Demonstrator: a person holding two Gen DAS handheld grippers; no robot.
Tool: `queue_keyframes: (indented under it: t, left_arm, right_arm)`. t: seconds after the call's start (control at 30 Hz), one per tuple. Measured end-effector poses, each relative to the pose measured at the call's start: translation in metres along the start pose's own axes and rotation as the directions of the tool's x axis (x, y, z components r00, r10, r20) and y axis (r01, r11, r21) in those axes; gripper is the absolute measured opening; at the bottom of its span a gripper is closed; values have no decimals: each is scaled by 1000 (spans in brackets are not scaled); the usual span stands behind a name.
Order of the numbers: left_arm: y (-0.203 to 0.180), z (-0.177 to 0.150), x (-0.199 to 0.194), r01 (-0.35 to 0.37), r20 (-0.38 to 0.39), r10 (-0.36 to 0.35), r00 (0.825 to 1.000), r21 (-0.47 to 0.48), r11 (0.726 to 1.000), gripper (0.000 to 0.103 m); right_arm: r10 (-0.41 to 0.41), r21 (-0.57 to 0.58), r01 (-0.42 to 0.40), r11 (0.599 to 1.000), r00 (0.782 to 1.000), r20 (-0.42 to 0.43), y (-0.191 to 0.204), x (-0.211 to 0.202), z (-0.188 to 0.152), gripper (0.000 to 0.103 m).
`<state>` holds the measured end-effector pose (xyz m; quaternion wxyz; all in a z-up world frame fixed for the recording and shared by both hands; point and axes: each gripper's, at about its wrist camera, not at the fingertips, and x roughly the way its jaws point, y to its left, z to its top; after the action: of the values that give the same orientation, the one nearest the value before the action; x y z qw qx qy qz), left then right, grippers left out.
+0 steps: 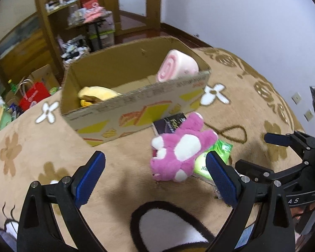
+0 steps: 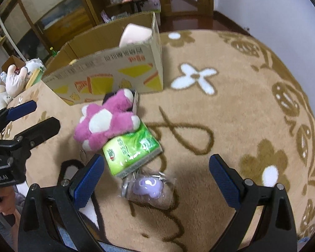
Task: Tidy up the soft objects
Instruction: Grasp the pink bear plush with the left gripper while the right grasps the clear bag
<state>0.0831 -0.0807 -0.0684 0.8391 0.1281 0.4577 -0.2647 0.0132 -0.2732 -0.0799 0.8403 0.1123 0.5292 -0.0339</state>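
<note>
Both your grippers spread wide, holding nothing.
Your left gripper (image 1: 155,174) and right gripper (image 2: 156,174) face the pink plush (image 1: 179,149), lying on what looks like a green tissue pack (image 2: 132,150).

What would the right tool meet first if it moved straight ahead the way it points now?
Probably the clear packet with the purple charm, lying on the carpet between the open fingers of the right tool. The green tissue pack sits just beyond, to the left; depth is uncertain.

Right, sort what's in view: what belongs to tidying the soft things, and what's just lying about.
Job: pink plush, box, pink roll and yellow plush in it, left gripper and right gripper, both open.

Lying about: green pack, dark packet, purple trinket in bag, rug.
</note>
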Motion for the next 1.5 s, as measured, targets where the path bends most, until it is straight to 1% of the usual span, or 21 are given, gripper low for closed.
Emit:
queue_keyframes:
  t: [0.27,0.4,0.5,0.77,0.93,1.0,1.03,1.07,1.13,1.2,1.23,1.27,1.33,1.4,1.5]
  left_arm:
    - [-8,0,21,61,-44,-59,997,43,997,95]
    - [-13,0,36,84,-80,-78,994,72,994,95]
    - [-17,1,45,86,-99,-77,992,94,992,95]
    - [-16,1,66,107,-122,-95,988,91,990,95]
    - [-19,2,75,102,-115,-90,989,108,989,95]
    - [-19,0,81,98,-127,-84,988,107,989,95]
    - [-18,0,82,99,-132,-85,988,105,990,94]
    - [-18,-2,84,101,-136,-86,987,104,989,89]
    - [-17,-3,88,107,-149,-92,985,97,990,83]
    - [-14,-3,88,140,-146,-129,981,69,988,75]
    - [-13,-3,89,162,-150,-153,977,55,985,68]
    - [-13,-3,88,177,-154,-168,974,46,983,66]
    - [-15,-5,86,165,-148,-155,977,55,985,65]
    - [-16,-6,83,152,-147,-141,979,63,986,63]
    - [-14,-7,81,143,-147,-135,980,45,989,62]
  right_arm:
    - [22,27,-20,999,995,-99,-7,21,-8,103]
    - [52,53,-44,998,985,-164,-10,35,-12,103]
    - [73,69,-61,996,977,-199,-12,44,-14,103]
    - [90,55,-79,995,966,-242,-5,55,-21,103]
    - [61,22,-57,998,962,-268,8,69,-24,103]
    - [50,19,-46,999,960,-276,11,74,-26,102]
    - [36,13,-34,999,959,-281,13,75,-26,101]
    - [26,8,-25,1000,959,-283,16,79,-28,98]
    - [4,-8,-6,1000,958,-287,19,80,-29,95]
    - [-12,-17,8,1000,958,-288,22,83,-31,91]
    - [-19,-21,13,1000,958,-287,23,84,-31,90]
    - [-22,-24,16,1000,958,-286,25,84,-32,89]
    - [-23,-28,16,999,959,-284,27,85,-33,86]
    - [-23,-30,15,999,960,-280,28,83,-34,81]
    - [-24,-44,12,999,960,-277,22,77,-29,80]
